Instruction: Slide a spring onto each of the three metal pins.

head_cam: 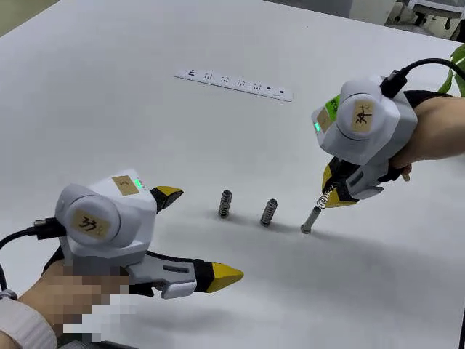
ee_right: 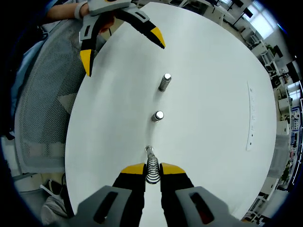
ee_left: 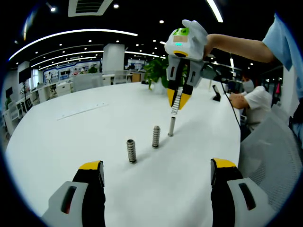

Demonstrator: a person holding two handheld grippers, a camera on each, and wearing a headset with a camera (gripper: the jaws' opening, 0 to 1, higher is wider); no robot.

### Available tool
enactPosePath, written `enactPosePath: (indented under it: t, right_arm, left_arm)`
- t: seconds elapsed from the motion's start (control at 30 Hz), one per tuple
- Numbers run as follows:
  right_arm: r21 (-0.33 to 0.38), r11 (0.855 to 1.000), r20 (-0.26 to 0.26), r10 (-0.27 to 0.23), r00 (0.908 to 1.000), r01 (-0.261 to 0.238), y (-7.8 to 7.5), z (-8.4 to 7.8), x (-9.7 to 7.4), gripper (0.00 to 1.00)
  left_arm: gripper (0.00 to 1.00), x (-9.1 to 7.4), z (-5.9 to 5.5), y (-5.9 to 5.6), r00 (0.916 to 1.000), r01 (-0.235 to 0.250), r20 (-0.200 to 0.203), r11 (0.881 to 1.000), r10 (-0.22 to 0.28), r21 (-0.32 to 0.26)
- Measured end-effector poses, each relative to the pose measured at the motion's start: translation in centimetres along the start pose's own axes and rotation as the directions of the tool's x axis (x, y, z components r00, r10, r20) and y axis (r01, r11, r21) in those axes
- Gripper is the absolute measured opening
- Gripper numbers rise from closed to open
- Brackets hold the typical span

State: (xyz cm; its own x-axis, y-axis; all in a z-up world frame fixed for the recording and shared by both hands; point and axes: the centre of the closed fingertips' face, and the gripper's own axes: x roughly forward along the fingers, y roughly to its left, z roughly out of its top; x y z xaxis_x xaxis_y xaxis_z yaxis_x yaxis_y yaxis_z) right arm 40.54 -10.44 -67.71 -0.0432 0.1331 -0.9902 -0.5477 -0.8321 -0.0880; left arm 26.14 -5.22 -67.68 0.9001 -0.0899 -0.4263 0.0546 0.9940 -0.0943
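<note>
White tabletop seen from above, three upright metal pins in a short row near the middle.

At 8 o'clock from the row is the left tool. Its yellow-tipped jaws are spread wide and hold nothing, well apart from the pins.

The first pin stands at the left end of the row with the first spring around it. Just beside it at 3 o'clock, the second pin wears the second spring. Next along, the third pin is bare, smooth and shiny.

At 1 o'clock from that bare pin hangs the right tool. Its jaws are narrowed onto the upper coils of the third spring, which slants down toward the pin's top. Whether the spring's lower end touches the pin cannot be told.

At 12 o'clock, well beyond the row, lies a white power strip.

The spring looks light, thin-wired and springy. It would likely squash or kink under a hard pinch, and bare metal may slip. Holding its sides near the top seems best, with the lower mouth free to pass over the pin. The pin looks slim and might tip if nudged sideways.
</note>
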Motion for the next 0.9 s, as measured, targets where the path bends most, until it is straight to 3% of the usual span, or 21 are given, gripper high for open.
enactPosePath:
  t: [0.9]
  right_arm:
    - [-0.047, 0.998, -0.072, 0.044, 0.9964, -0.047, 0.2, 0.1, 1.8, 0.13]
  left_arm:
    - [0.92, -0.1, -0.1, 0.1, 1.0, 0.009, 0.001, 1.0, -0.009, -0.005]
